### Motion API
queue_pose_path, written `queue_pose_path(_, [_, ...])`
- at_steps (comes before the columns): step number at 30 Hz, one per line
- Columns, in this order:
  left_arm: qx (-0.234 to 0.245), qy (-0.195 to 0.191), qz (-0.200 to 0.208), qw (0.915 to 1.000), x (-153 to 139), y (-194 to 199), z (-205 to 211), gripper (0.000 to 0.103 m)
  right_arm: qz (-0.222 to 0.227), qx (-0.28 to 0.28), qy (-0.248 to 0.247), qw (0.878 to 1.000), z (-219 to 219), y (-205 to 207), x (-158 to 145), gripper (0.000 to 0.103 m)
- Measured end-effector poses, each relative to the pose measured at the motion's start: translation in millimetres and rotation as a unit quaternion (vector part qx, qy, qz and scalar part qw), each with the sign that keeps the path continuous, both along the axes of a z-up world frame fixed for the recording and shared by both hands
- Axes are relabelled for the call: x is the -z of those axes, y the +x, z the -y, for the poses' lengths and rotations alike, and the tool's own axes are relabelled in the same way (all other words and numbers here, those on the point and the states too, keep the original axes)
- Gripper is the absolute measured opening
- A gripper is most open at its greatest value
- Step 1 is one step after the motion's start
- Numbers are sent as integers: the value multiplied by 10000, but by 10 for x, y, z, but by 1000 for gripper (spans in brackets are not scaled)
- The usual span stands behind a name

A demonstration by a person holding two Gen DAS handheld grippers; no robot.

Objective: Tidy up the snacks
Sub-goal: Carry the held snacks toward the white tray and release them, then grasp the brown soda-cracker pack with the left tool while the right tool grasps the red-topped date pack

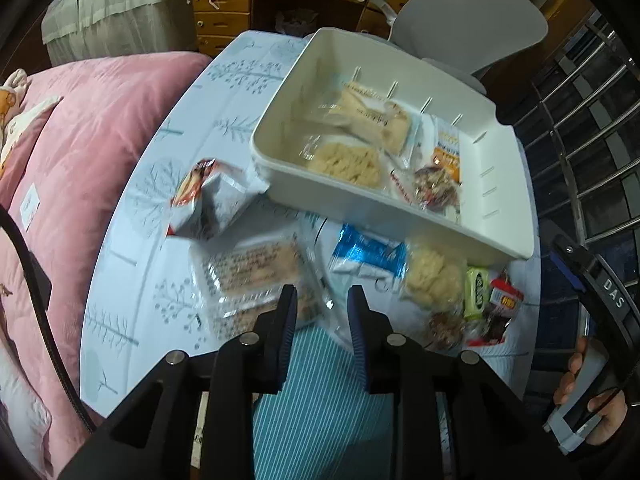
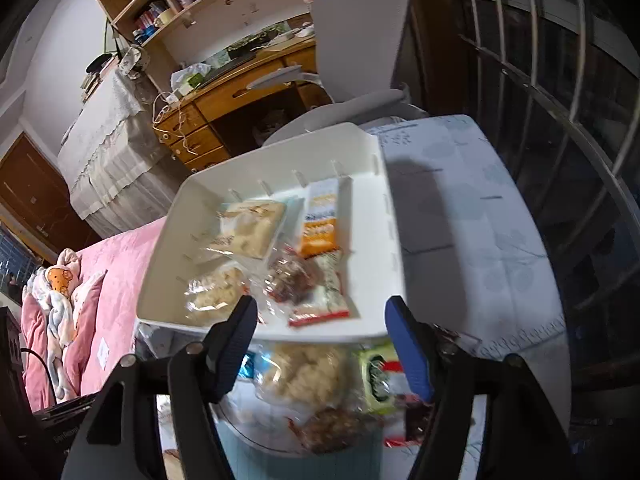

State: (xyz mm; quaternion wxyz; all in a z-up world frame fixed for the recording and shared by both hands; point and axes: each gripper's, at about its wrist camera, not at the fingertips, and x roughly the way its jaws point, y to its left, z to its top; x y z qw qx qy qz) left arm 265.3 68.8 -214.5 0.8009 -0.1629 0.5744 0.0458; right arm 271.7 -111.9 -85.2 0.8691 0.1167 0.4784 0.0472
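A white bin on the tree-print tablecloth holds several wrapped snacks, among them an orange-and-white packet and pale biscuits. Loose in front of the bin lie a red-and-white packet, a clear cracker pack, a blue packet, a pale puffed snack, a green packet and a brown nut snack. My left gripper hovers at the cracker pack's right corner, jaws slightly apart, pads pressing on nothing. My right gripper stands wide open over the puffed snack, empty.
A pink quilted bed borders the table on the left. A grey chair and a wooden desk stand behind the bin. Window bars run along the right. Teal striped fabric lies below the near table edge.
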Motion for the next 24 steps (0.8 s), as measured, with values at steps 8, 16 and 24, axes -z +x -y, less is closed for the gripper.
queue_pose_path(8, [11,164,-225,9996,156,-316,-94,32,53,-42,-197,9998,148,-288,87,73])
queue_pose_path(16, [87,478,-570,9972,368,-643,-219,56,-117,-92,-630,9979,289,-522,325,75])
queue_pose_path(24, [183,675,-1059,9919,619,-881,-302,75,-348,-265,-1115,9928,324,-644,551,75])
